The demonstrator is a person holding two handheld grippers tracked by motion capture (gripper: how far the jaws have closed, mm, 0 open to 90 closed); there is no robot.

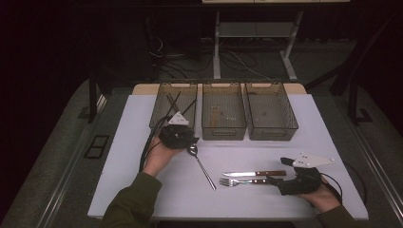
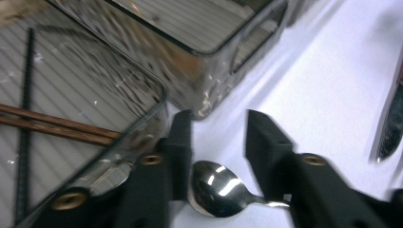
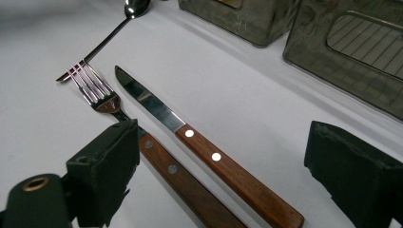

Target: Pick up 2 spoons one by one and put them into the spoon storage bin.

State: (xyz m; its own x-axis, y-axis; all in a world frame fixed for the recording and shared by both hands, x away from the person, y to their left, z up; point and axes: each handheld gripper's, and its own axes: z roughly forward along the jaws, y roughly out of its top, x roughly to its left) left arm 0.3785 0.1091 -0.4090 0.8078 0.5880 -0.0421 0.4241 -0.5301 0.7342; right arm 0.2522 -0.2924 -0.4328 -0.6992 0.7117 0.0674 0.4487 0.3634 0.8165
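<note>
L gripper (image 2: 216,142): jaws apart, straddling spoon (image 2: 214,190) bowl beside 1 of 3 bins (image 1: 173,107); risk: slick, rounded bowl may squirt out as pads pinch, or jaw clips bin wall

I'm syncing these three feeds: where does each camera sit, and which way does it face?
High view: above the person's side, facing forward and down on the table; forearms, both claws.
Left gripper view: rides the left claw, jaws around the spoon bowl beside the bins.
Right gripper view: rides the right claw, over the knife and fork.
All share the spoon.
</note>
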